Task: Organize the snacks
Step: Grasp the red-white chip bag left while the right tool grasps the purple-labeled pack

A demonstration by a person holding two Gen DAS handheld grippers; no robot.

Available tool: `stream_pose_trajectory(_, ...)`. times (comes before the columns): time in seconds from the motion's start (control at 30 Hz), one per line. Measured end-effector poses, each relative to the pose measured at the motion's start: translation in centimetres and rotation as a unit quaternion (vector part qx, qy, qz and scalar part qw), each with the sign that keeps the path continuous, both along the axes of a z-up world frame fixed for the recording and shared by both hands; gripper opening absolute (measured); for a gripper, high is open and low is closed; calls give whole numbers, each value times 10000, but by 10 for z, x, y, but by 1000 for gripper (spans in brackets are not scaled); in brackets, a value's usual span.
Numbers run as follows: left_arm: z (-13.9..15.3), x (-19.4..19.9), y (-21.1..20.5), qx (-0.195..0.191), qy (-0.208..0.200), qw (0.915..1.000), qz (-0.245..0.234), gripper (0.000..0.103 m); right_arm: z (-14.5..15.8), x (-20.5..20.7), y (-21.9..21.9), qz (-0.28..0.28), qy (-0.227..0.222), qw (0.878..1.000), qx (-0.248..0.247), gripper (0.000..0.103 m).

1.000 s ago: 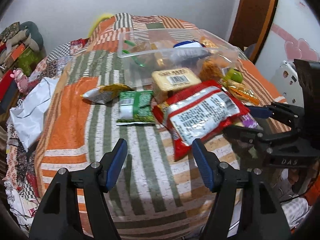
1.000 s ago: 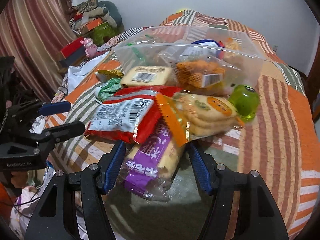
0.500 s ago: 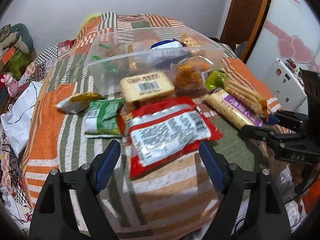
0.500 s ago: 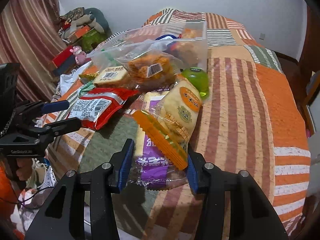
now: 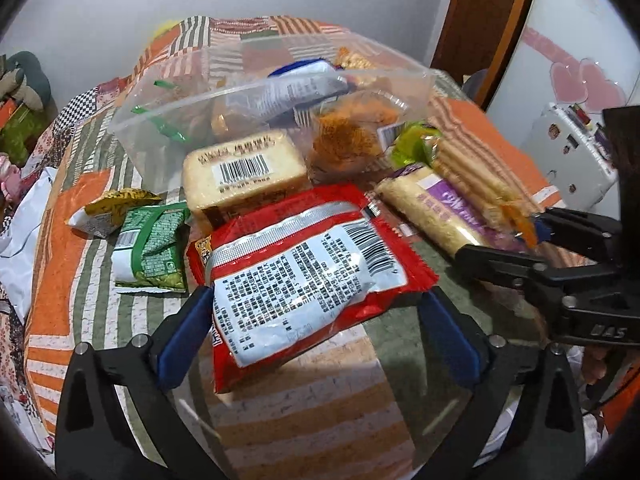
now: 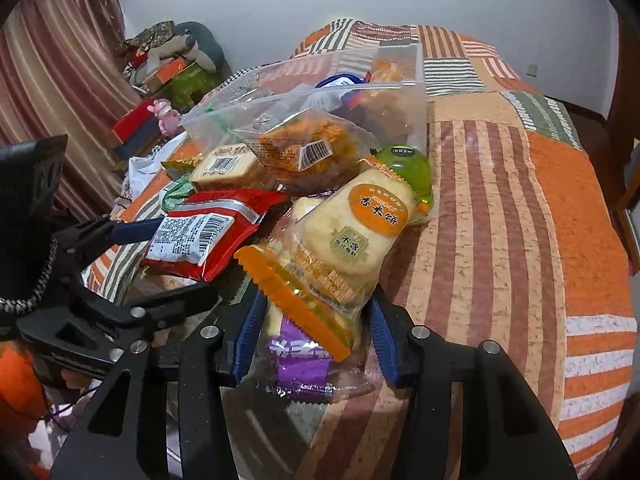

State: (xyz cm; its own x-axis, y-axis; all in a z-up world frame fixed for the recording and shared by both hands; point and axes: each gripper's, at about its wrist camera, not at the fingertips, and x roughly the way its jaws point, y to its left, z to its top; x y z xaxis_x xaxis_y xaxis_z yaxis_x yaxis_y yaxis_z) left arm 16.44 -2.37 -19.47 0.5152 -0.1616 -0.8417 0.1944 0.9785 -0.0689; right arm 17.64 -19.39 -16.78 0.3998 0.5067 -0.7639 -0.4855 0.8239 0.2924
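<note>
A red snack packet (image 5: 304, 272) lies barcode side up on the striped quilt (image 5: 304, 400). My left gripper (image 5: 316, 336) straddles its near end, its jaws still opening wide and not pressing it. My right gripper (image 6: 316, 336) is shut on an orange-edged rice cracker pack (image 6: 344, 240), with a purple wafer pack (image 6: 300, 356) under it between the fingers; its jaws are opening slightly. Behind stands a clear plastic bin (image 5: 280, 92) holding several snacks. In the left wrist view the right gripper (image 5: 520, 240) is at the far right.
A tan bread pack (image 5: 244, 172), a green packet (image 5: 148, 248) and a yellow packet (image 5: 112, 208) lie left of the red one. An orange snack bag (image 6: 304, 148) and a green jelly cup (image 6: 408, 168) rest by the bin. Bare quilt (image 6: 520, 240) spreads to the right.
My left gripper came forward and lower over the red packet while its jaws spread wide. My right gripper closed on the rice cracker pack, which now sits tilted up between its fingers.
</note>
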Motion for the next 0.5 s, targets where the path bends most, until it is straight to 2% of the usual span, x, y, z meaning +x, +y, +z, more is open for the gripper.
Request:
stream_pose_trajectory(0.07, -5, 4, -2, 73, -8, 10000, 35, 102, 0, 1, -1, -1, 26, 10000, 36, 47)
stream_pose_trajectory(0.23, -12, 16, 10, -381, 21, 9988, 297, 102, -1, 1, 1, 2, -46, 10000, -50, 50)
stream_pose_trajectory(0.33, -14, 16, 6, -294, -128, 9987, 403, 102, -2, 3, 4, -20, -105, 9999, -96, 50)
stream_pose_trajectory(0.37, -14, 15, 5, -288, -176, 9986, 403, 98, -3, 3, 6, -25, -136, 9998, -121, 50)
stream_pose_trajectory(0.4, -13, 13, 4, -283, -251, 9985, 402, 88, -3, 3, 6, -41, -168, 9998, -126, 50)
stream_pose_trajectory(0.47, -10, 9, 1, -259, -366, 9986, 294, 79, -3, 2, 8, -32, -215, 9996, -175, 49)
stream_pose_trajectory(0.5, -8, 7, -1, -231, -410, 9987, 186, 72, -3, 1, 10, -27, -267, 9994, -213, 44)
